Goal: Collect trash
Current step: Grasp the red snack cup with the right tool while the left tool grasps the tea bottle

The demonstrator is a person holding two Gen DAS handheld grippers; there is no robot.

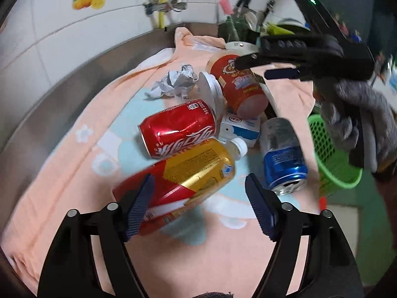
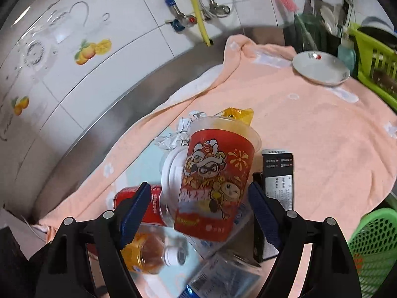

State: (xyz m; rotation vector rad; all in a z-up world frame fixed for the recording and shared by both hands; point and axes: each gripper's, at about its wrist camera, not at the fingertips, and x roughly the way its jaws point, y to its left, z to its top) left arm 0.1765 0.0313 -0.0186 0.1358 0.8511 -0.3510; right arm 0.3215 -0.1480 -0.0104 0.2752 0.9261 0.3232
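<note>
The trash lies in a loose heap on a peach towel (image 1: 74,154) spread over the steel worktop (image 1: 74,82). The left gripper (image 1: 198,206) has its fingers spread wide and released, the tea bottle (image 1: 183,176) lying between them, its base hidden behind the left finger (image 1: 139,206); whether either finger touches it is hard to tell. Just beyond the bottle lies a dented red can (image 1: 178,129), then a crumpled ball of foil (image 1: 176,82), a small white and blue carton (image 1: 240,126) partly covered by a printed cup (image 1: 235,82) on its side, and a blue can (image 1: 282,154) to the right, blurred at its far end. In the right wrist view the right gripper (image 2: 199,213) is also released, fingers wide apart on either side of the same cup (image 2: 213,186), which hides most of the pile. A clear lid (image 2: 171,173) peeks from behind the cup, with a yellow wrapper (image 2: 238,114) above its rim. A dark box (image 2: 278,181) lies just right of the cup, partly behind the right finger (image 2: 263,213). The green basket (image 2: 374,245) is cut off at the lower right edge. A white dish (image 2: 320,69) rests on the far end of the towel.
</note>
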